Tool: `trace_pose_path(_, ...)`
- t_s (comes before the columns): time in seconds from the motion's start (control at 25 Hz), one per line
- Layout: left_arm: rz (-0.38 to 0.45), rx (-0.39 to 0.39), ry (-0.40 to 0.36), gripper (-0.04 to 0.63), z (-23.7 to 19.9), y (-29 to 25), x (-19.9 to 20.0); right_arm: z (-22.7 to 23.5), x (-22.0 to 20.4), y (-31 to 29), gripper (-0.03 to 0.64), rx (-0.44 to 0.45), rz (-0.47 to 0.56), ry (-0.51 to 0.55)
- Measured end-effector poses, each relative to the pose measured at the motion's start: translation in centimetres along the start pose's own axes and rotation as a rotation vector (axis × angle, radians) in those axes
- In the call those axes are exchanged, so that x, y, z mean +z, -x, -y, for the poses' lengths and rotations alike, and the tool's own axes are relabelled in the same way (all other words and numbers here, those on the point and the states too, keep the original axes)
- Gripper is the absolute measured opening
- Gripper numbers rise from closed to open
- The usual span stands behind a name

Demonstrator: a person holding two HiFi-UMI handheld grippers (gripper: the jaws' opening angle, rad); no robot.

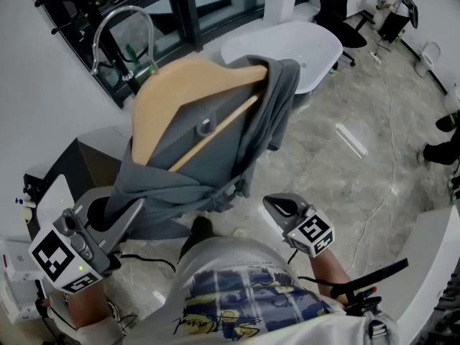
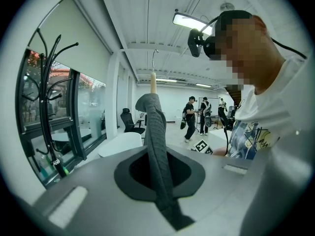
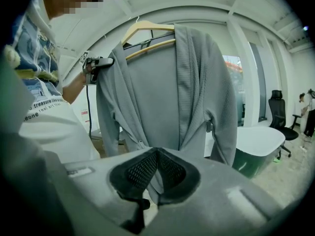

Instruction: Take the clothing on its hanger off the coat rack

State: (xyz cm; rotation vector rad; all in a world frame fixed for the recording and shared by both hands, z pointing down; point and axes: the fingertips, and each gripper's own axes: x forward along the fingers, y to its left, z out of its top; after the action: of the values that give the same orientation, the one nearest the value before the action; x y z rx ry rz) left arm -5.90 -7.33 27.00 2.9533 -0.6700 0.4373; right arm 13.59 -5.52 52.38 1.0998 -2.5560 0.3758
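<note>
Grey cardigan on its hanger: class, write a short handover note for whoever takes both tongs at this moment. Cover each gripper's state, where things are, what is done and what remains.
Left tongs: shut on the cardigan at one shoulder, carrying it and the wooden hanger.
Right tongs: shut low down, apparently pinching the bottom hem.
Hook: free in the air; the coat rack stands apart by the window.
Done: cardigan and hanger are off the rack.
Remaining: probably only to keep both grips and carry it clear.
</note>
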Motion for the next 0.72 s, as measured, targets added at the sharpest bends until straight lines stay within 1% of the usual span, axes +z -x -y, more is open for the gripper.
trace_pose_path(0.24, -0.005, -0.031, -0.005, 0.006, 0.8, 0.0, 0.1, -0.4, 0.6, -0.3, 0.003, 0.01, -0.008, 0.004)
trace_pose_path(0.44, -0.012, -0.047, -0.012, 0.006, 2.4, -0.5, -0.8, -0.5, -0.1, 0.2, 0.003, 0.01, 0.002, 0.006)
trace_pose_path(0.6, -0.02, -0.061, -0.027, 0.006, 4.0, -1.2, -2.0, -0.6, -1.4, 0.6, 0.003, 0.019, 0.01, 0.01)
trace_pose_path(0.72, -0.022, -0.072, -0.026, 0.006, 4.3, -1.3, -2.2, -0.6, -1.4, 0.7, 0.003, 0.01, 0.011, 0.01)
